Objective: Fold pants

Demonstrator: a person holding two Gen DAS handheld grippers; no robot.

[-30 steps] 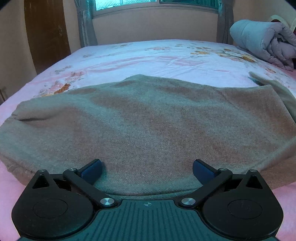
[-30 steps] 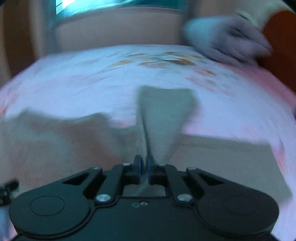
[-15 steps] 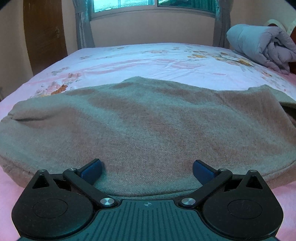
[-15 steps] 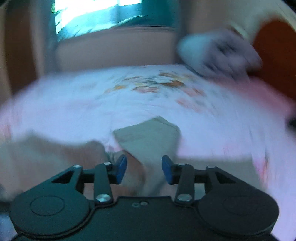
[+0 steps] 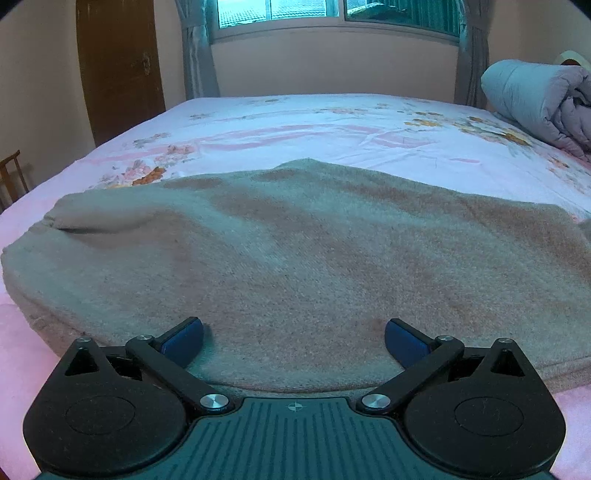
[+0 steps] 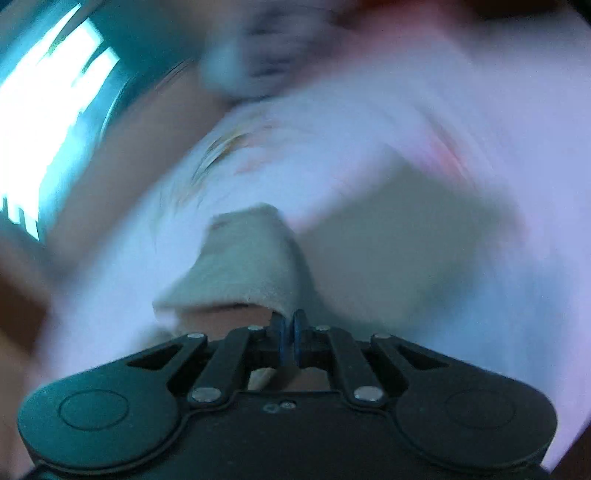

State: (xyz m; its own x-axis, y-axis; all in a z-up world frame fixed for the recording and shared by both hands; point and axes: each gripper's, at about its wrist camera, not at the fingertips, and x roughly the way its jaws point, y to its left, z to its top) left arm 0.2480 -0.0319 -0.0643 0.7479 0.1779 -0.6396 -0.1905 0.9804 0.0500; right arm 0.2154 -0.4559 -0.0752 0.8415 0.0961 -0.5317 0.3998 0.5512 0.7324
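Note:
Grey-brown knit pants (image 5: 295, 251) lie spread across the flowered bed sheet (image 5: 314, 125). My left gripper (image 5: 293, 332) hovers low over their near edge, jaws wide open, blue pads (image 5: 184, 338) apart with only flat cloth beneath them. In the blurred, tilted right wrist view, my right gripper (image 6: 289, 325) is shut, and a lifted flap of the pants (image 6: 243, 258) rises from between its pads. More of the pants' cloth (image 6: 399, 236) lies flat on the sheet beyond it.
A rolled grey duvet (image 5: 539, 99) lies at the bed's far right corner. A brown door (image 5: 118, 62) and a wooden chair (image 5: 11, 177) stand to the left, with a curtained window (image 5: 332, 11) behind the bed.
The right gripper opened, then shut again on a fold of the pants, and its view swung and rolled sharply. The loose pant end at the far right of the left view has gone. The left gripper stayed put.

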